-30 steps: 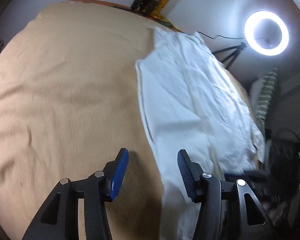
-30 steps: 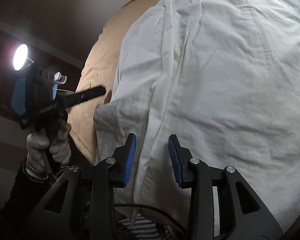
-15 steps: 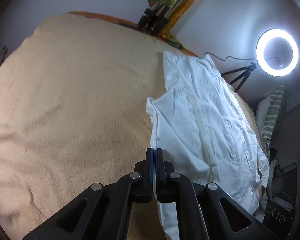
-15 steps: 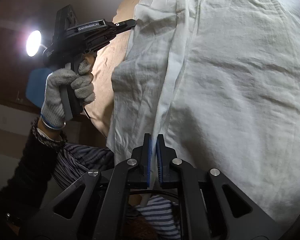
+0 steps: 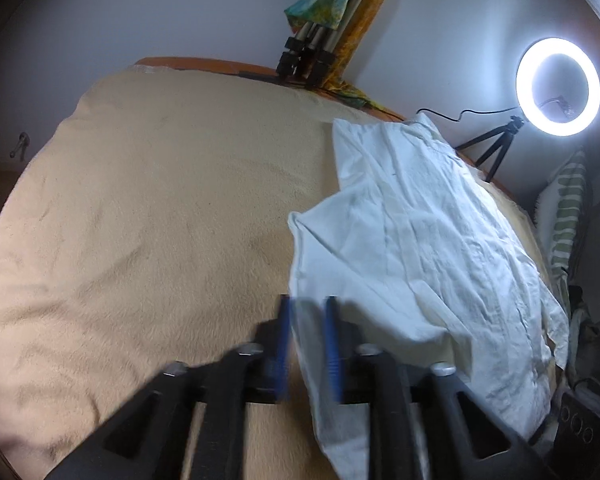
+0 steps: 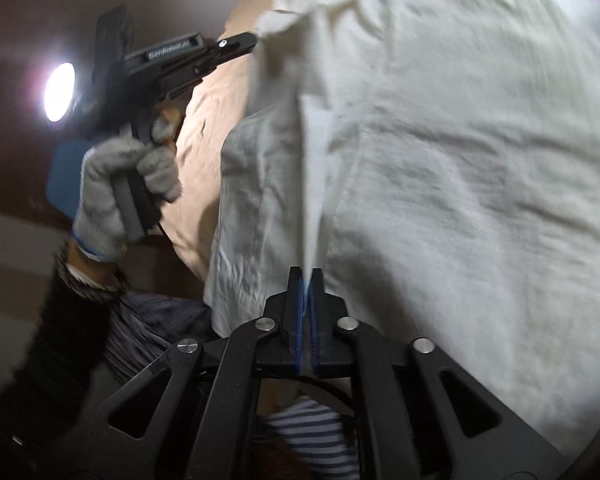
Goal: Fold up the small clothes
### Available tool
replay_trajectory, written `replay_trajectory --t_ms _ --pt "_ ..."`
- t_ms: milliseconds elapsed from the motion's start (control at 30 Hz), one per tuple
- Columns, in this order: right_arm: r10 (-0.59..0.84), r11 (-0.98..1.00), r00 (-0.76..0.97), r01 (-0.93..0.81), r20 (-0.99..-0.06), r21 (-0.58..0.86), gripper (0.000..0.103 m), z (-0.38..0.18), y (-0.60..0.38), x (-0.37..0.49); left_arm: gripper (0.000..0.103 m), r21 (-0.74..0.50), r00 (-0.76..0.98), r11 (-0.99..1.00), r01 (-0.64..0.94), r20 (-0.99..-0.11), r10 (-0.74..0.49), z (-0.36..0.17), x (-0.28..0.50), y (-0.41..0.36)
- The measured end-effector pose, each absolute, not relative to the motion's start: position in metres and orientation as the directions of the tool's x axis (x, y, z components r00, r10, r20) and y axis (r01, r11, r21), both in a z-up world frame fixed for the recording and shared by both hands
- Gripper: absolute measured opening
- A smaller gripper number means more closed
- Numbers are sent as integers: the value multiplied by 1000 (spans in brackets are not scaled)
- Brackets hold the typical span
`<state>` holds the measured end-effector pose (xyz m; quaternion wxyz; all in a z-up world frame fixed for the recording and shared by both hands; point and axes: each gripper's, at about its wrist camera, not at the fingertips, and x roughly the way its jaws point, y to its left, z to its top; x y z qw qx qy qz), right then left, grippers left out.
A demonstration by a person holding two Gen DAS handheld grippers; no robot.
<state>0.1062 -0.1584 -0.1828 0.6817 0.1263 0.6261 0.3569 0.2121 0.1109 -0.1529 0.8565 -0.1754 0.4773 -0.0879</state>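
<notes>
Now my right tongs [image 6: 306,280] are pinched tight on a fold of the white garment [image 6: 440,140], and the cloth rises from the blue pads as a thin ridge. My left tongs [image 5: 305,320] have just been opening; their pads stand a little apart with the garment's edge between them, and they look blurred, so I cannot tell if they press it. The garment lies spread on the beige bed cover [image 5: 160,220], at its right side in the left wrist view. In the right wrist view my gloved left hand [image 6: 120,184] holds the left tool's handle. A ring light [image 5: 558,86] shines behind.
</notes>
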Motion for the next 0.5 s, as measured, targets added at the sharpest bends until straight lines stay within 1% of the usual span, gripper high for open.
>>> replay_trajectory --t_ms 133,167,200,333,433,500 --pt "632 711 47 -431 -773 555 5 -143 -160 98 43 -439 516 898 -7 -771 -373 -145 168 115" --pt "634 711 79 -451 -769 540 6 -131 -162 100 51 -464 500 886 -12 -770 -397 -147 154 115" --pt "640 709 109 -467 -761 529 7 -117 -164 102 56 -488 487 873 -15 -766 -420 -150 140 114" --pt "646 715 211 -506 -734 483 28 -72 -162 128 56 -527 438 850 -16 -768 -468 -163 89 99" --pt "597 742 262 -540 -759 397 30 -47 -143 156 56 -541 431 841 -26 -765 -479 -171 56 87" --pt "560 751 269 -565 -784 343 39 -39 -119 176 56 -527 471 850 -22 -755 -456 -170 39 82"
